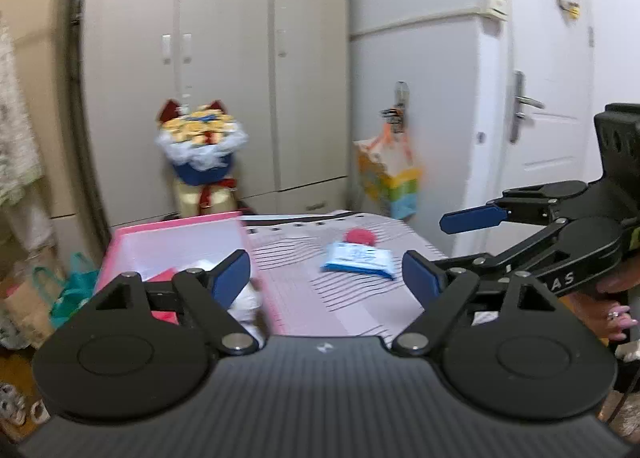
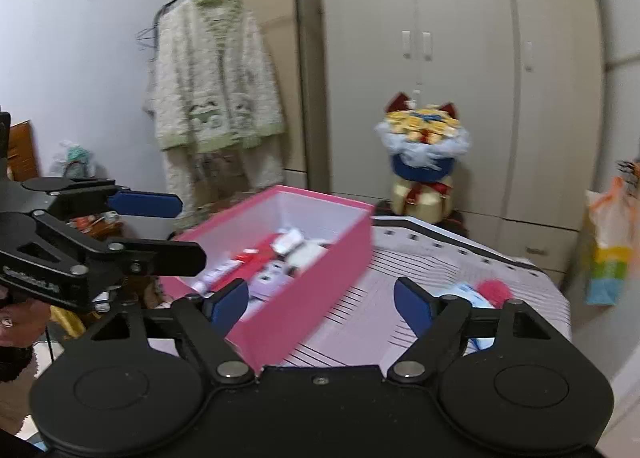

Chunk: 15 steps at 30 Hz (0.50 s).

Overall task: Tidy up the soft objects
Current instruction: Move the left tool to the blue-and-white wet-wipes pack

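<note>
Item one: our left gripper (image 1: 325, 272), fingers spread apart, nothing between them, above the striped desk (image 1: 320, 310). Item two: our right gripper (image 2: 320, 300), likewise spread wide and unladen. Item three: pink box (image 2: 304, 298) on the desk's left part, holding assorted soft packets. Item four: blue-and-white packet (image 1: 357, 258) lying on the desk right of the box, touching a red fuzzy ball (image 1: 361, 237) behind it.

Pale wardrobe doors (image 2: 460, 70) fill the back wall, a white door (image 1: 548, 98) stands right, a fleecy robe (image 2: 216, 74) hangs left.
</note>
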Tool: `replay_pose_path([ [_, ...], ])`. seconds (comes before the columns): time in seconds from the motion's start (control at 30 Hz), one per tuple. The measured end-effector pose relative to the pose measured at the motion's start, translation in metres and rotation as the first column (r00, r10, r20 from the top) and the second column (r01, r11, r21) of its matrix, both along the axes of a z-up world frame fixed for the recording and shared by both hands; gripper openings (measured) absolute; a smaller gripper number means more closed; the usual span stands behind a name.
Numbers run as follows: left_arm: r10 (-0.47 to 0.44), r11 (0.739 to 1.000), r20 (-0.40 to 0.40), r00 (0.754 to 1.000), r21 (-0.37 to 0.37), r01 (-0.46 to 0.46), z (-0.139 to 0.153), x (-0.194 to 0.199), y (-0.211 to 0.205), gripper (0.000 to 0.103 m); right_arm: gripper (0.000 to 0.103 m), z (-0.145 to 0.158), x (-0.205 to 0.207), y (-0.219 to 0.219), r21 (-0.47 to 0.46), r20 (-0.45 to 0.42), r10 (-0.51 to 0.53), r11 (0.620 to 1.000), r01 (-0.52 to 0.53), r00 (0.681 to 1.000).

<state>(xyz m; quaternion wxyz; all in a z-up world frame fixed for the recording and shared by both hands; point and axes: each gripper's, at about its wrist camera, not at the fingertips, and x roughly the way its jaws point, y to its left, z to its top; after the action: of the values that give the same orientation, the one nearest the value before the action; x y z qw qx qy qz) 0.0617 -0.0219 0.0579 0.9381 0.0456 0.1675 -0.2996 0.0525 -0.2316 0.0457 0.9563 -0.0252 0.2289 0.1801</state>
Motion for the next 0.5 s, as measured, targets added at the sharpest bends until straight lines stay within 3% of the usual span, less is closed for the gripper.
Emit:
replay_pose_path([
  [0.07,-0.04,0.999,0.006,0.999,-0.019,0.04,-0.004,0.004,-0.015,0.085,0.095,-0.006,-0.005,-0.015,-0.004,-0.003,-0.043,0.999,0.043,0.999],
  [0.3,-0.11,0.993,-0.081,0.991,-0.048,0.107,-0.035,0.035,-0.071,0.088,0.095,-0.033,-0.012,-0.062,-0.044,0.003,-0.165,0.985,0.165,0.986],
  [0.5,-0.1,0.994,-0.12,0.988,-0.048,0.095,-0.064,0.068,-0.115,0.087,0.095,-0.062,0.0,-0.101,0.023,0.027,-0.19,0.982,0.19,0.981],
])
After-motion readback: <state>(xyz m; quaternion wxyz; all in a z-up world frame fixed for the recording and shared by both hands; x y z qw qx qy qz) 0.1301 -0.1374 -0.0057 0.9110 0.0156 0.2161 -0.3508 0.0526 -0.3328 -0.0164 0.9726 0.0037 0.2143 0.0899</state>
